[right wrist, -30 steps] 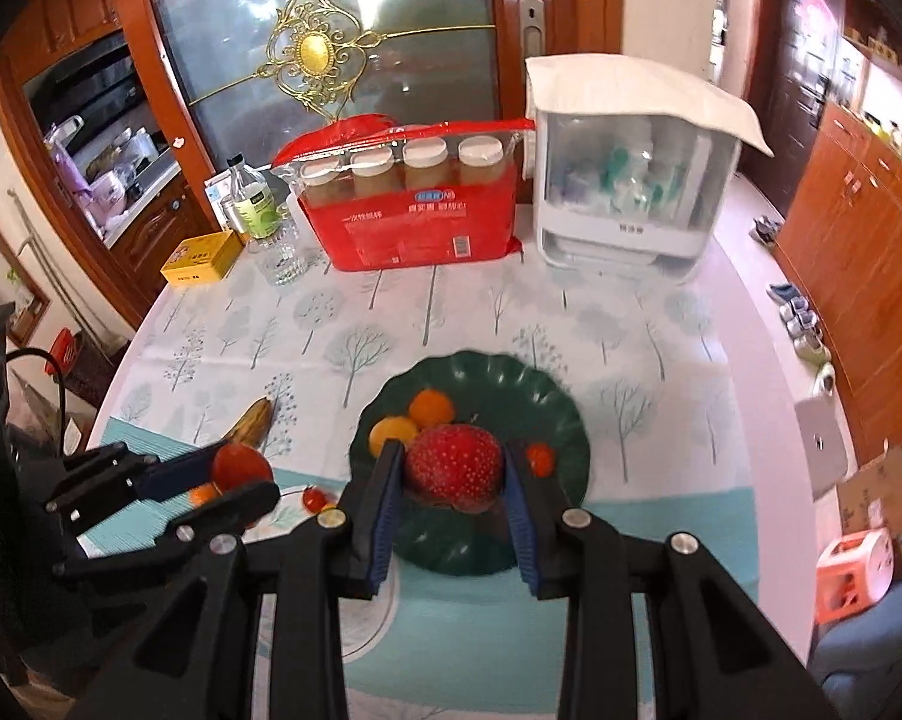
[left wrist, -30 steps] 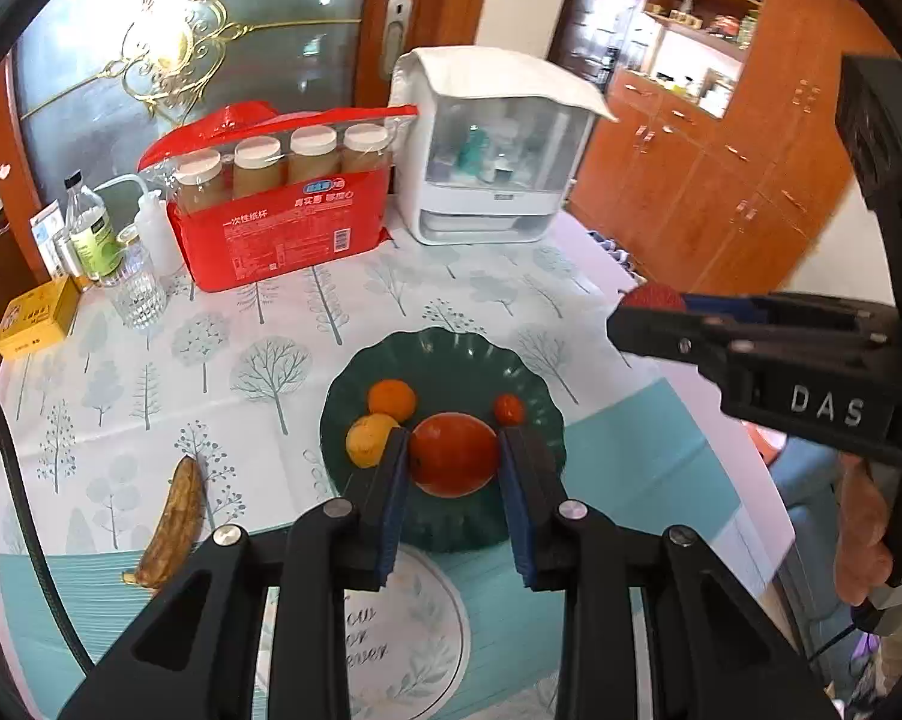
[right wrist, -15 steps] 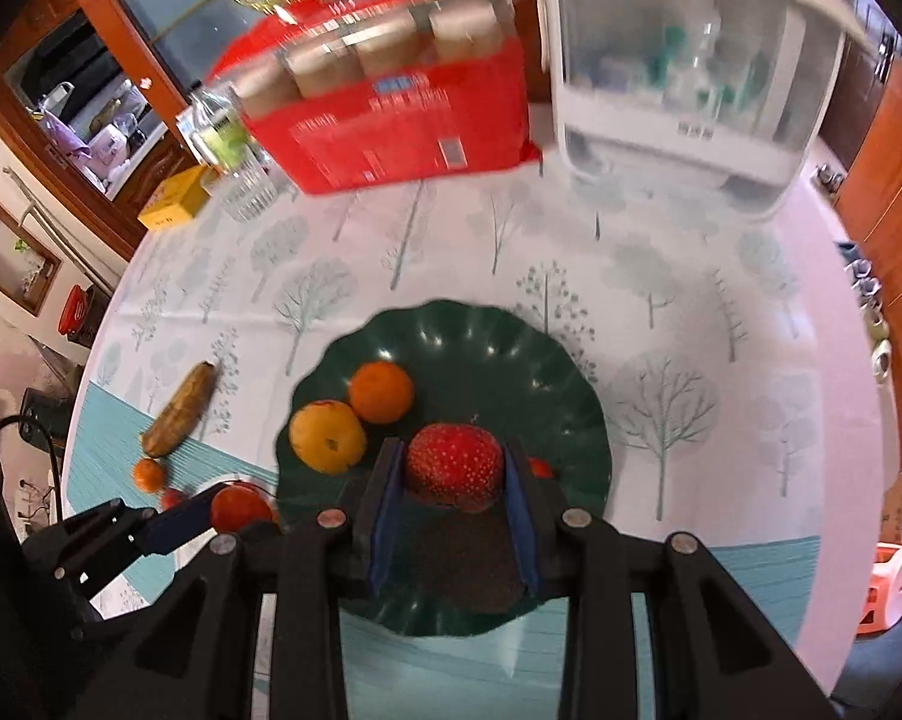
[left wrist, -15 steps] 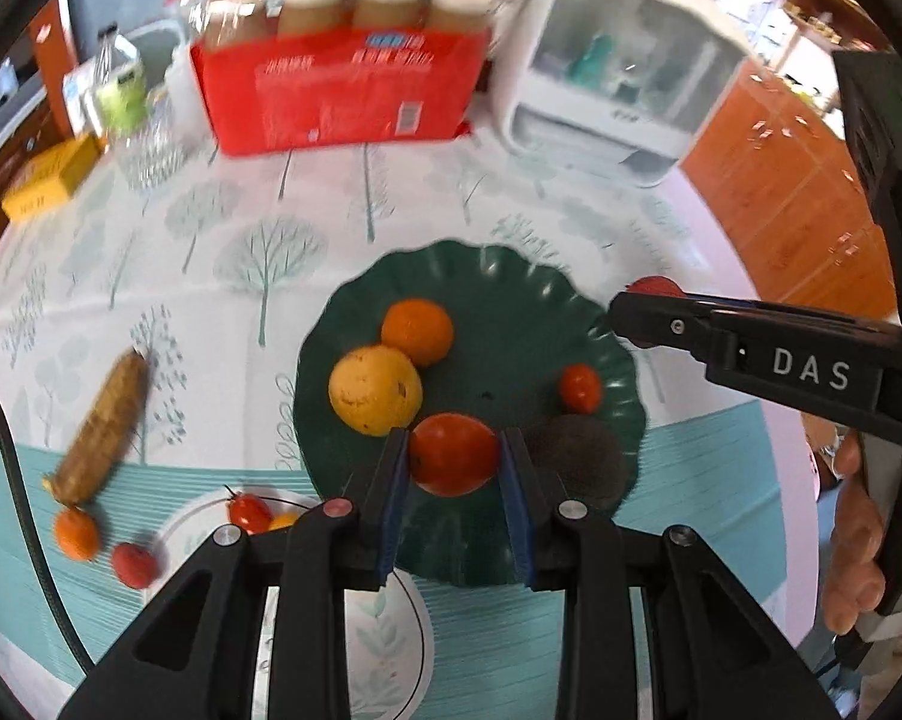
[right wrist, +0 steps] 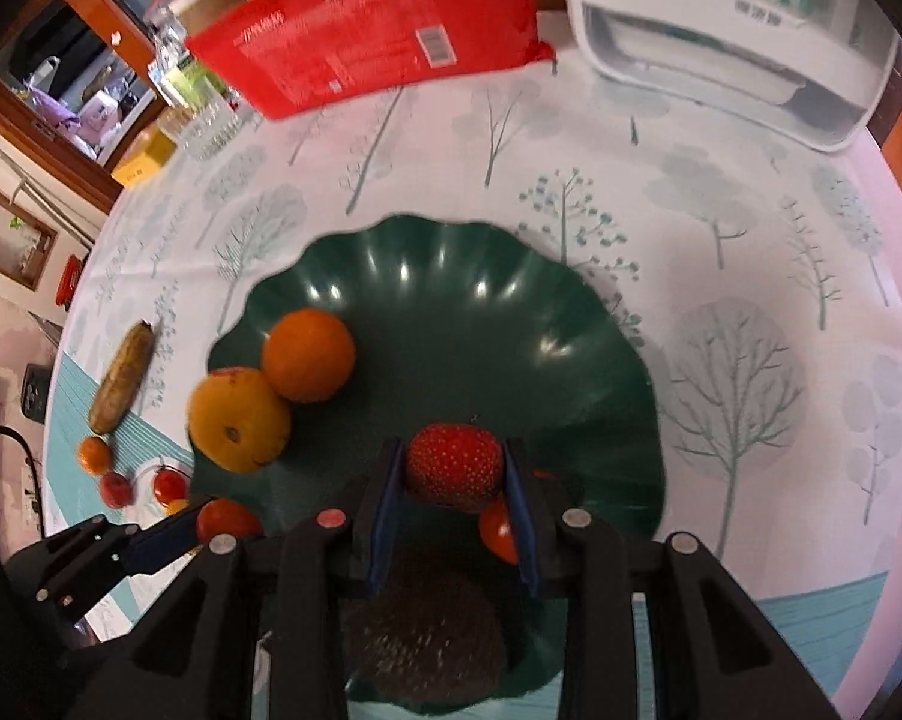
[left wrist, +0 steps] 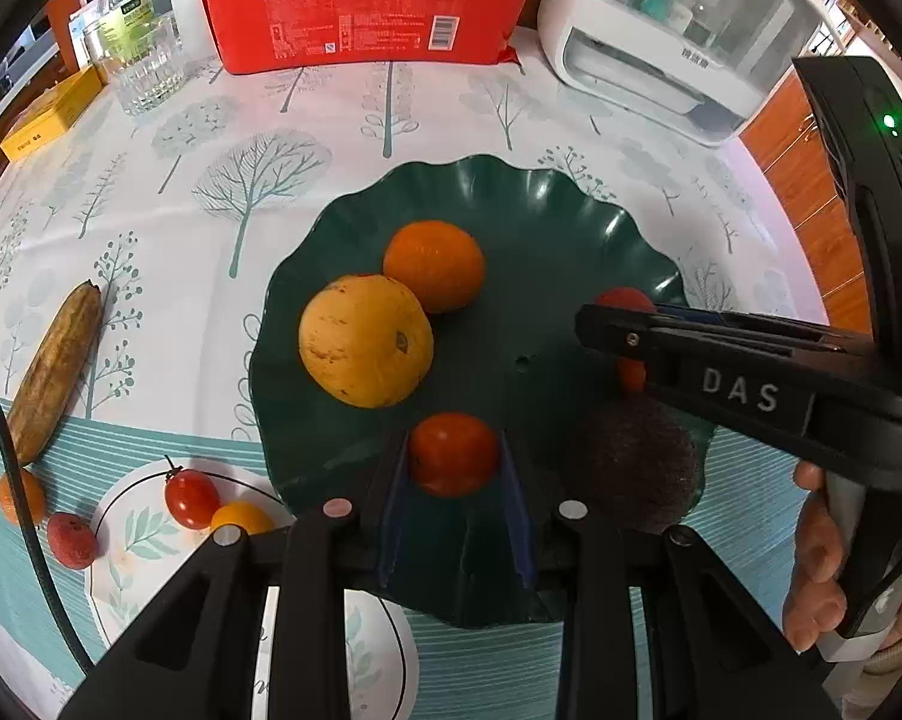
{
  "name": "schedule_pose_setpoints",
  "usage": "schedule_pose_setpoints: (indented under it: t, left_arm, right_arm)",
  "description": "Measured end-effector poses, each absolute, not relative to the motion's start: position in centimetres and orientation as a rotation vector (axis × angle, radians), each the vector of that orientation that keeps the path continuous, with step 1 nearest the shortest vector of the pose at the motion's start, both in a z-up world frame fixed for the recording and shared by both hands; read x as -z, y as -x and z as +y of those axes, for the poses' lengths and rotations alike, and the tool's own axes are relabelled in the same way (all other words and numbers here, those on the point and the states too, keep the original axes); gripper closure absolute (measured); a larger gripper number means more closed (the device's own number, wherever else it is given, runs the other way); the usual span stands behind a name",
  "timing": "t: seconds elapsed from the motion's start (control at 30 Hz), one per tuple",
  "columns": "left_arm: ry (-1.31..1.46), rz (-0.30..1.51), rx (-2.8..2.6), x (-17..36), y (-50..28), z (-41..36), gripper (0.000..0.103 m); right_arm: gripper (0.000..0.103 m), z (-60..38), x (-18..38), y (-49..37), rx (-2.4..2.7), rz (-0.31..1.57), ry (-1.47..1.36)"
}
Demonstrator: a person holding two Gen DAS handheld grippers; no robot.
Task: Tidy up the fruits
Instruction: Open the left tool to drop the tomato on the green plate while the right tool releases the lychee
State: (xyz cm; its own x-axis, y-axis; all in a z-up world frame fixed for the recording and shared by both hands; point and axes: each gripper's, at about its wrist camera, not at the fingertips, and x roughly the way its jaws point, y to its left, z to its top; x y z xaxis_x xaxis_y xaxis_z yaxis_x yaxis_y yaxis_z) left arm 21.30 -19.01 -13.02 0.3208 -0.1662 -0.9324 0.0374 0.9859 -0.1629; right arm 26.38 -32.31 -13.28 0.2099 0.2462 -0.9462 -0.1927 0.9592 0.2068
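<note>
I observe my left tool clamped on a red tomato and my right tool clamped on a strawberry, both above the green plate on the surface.

A home dining room. The tree-print tablecloth carries a paper-cup pack. Wooden cabinets stand beside it.

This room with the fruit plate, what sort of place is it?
Most likely a home dining room or kitchen: a table under a tree-print cloth, wooden cabinets beside it, and a white countertop appliance at the back.
</note>
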Motion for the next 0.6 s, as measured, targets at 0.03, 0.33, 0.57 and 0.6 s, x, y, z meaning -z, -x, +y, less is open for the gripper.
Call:
schedule_pose_setpoints:
  t: [0.03,0.33,0.57,0.6]
  left_arm:
    - [0.116,1.241,0.131,13.2,-21.4,-19.1,0.075]
    - [0.129,1.256,0.090,14.0,-21.5,-18.7,0.061]
    - [0.161,1.233,0.061,13.3,-20.9,-17.6,0.047]
    - [0.161,1.228,0.058,13.1,-20.8,-17.5,0.047]
  right_arm:
    - [0.070,-32.2,13.5,-26.4,-0.307,1.328,-0.039]
    - [0.069,-31.0,14.1,-26.2,-0.333,1.326,0.019]
    - [0.064,-30.5,12.8,-25.4,-0.355,1.290,0.019]
    - [0.064,-30.5,12.6,-25.2,-0.358,1.286,0.017]
